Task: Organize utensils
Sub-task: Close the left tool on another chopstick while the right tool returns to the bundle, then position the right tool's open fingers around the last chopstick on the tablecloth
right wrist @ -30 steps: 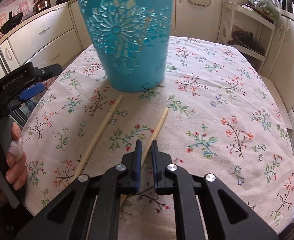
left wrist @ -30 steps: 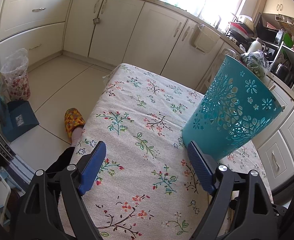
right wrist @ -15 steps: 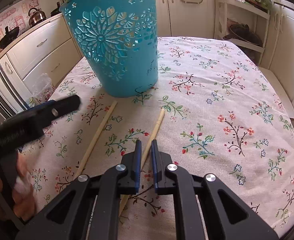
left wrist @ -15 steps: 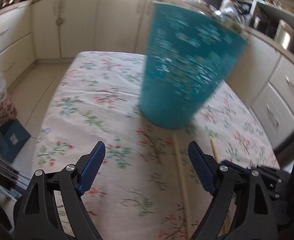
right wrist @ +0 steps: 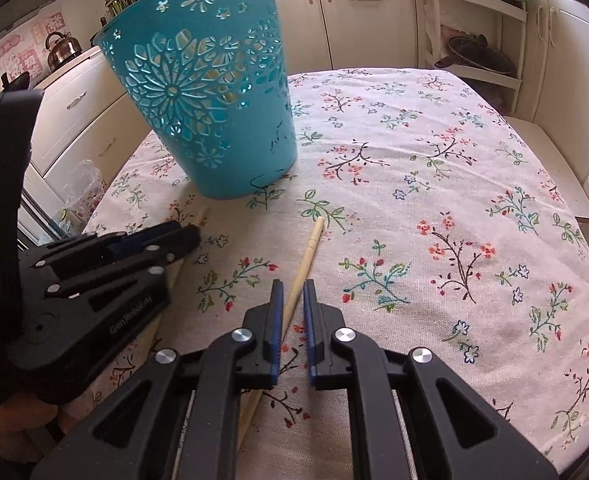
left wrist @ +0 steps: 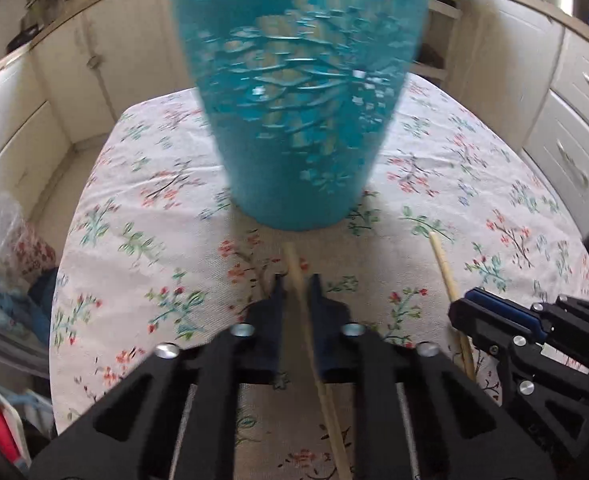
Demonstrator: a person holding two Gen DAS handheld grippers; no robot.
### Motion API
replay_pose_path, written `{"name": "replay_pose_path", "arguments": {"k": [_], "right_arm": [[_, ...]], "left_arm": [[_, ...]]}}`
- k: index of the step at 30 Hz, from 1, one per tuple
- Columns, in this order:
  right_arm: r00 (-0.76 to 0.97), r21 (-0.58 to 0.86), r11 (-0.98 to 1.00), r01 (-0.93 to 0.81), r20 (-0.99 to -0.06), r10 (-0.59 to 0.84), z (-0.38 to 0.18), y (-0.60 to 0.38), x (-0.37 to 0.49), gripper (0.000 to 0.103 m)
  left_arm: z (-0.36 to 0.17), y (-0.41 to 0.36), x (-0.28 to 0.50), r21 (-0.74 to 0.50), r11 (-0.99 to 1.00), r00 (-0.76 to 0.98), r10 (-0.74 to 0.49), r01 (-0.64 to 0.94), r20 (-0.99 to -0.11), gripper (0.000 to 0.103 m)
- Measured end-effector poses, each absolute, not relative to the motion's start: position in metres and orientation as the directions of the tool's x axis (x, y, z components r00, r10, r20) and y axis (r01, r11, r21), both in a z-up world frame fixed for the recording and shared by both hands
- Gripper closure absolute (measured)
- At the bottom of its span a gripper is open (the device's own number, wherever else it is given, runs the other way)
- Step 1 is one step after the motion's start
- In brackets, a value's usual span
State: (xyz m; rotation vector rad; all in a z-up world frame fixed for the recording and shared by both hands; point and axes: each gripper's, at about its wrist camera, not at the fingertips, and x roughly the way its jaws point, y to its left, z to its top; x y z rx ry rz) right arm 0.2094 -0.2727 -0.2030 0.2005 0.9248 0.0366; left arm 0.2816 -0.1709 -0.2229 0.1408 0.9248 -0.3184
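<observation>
Table: floral tablecloth [right wrist: 434, 168] covers it, kitchen cabinets behind.
Basket: teal plastic basket [right wrist: 210, 100] with flower cut-outs stands upright near the far left of the cloth.
Chopsticks: two wooden chopsticks lie side by side just in front of the basket.
Left gripper [left wrist: 296, 286]: jaws have just been closing, now shut around the left chopstick [left wrist: 294, 268].
Right gripper [right wrist: 293, 292]: jaws nearly together, clamping the right chopstick [right wrist: 308, 258] near its middle.
</observation>
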Motion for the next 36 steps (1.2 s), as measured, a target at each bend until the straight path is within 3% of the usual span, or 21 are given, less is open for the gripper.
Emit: {"name": "replay_pose_path", "arguments": {"k": [5, 7, 11, 15, 24, 31, 36], "right_arm": [[0.602, 0.191, 0.98, 0.057, -0.79, 0.119, -0.202, -0.275, 0.211, 0.091], [0.607, 0.185, 0.981, 0.06, -0.787, 0.111, -0.202, -0.275, 0.214, 0.08], [0.613, 0.156, 0.986, 0.051, -0.784, 0.093, -0.202, -0.271, 0.221, 0.079], [0.599, 0.112, 0.994, -0.008, -0.795, 0.095, -0.202, -0.264, 0.225, 0.093], [0.547, 0.156, 0.986, -0.063, -0.82, 0.165, -0.202, -0.275, 0.227, 0.094], [0.525, 0.101, 0.983, -0.156, -0.834, 0.169, -0.201, -0.261, 0.227, 0.094], [0.522, 0.093, 0.981, -0.171, -0.836, 0.17, -0.202, -0.26, 0.225, 0.094]], "left_arm": [[-0.222, -0.145, 0.279, -0.137, 0.957, 0.547, -0.26, 0.255, -0.796, 0.097], [-0.223, -0.139, 0.279, -0.132, 0.956, 0.545, -0.259, 0.261, -0.797, 0.097], [-0.223, -0.128, 0.278, -0.15, 0.955, 0.545, -0.271, 0.256, -0.793, 0.097], [-0.225, -0.125, 0.284, -0.166, 0.954, 0.54, -0.279, 0.248, -0.794, 0.097], [-0.225, -0.125, 0.289, -0.162, 0.954, 0.539, -0.278, 0.254, -0.795, 0.097], [-0.225, -0.108, 0.293, -0.195, 0.961, 0.54, -0.273, 0.198, -0.796, 0.097], [-0.224, -0.114, 0.294, -0.145, 0.966, 0.532, -0.24, 0.215, -0.812, 0.096]]}}
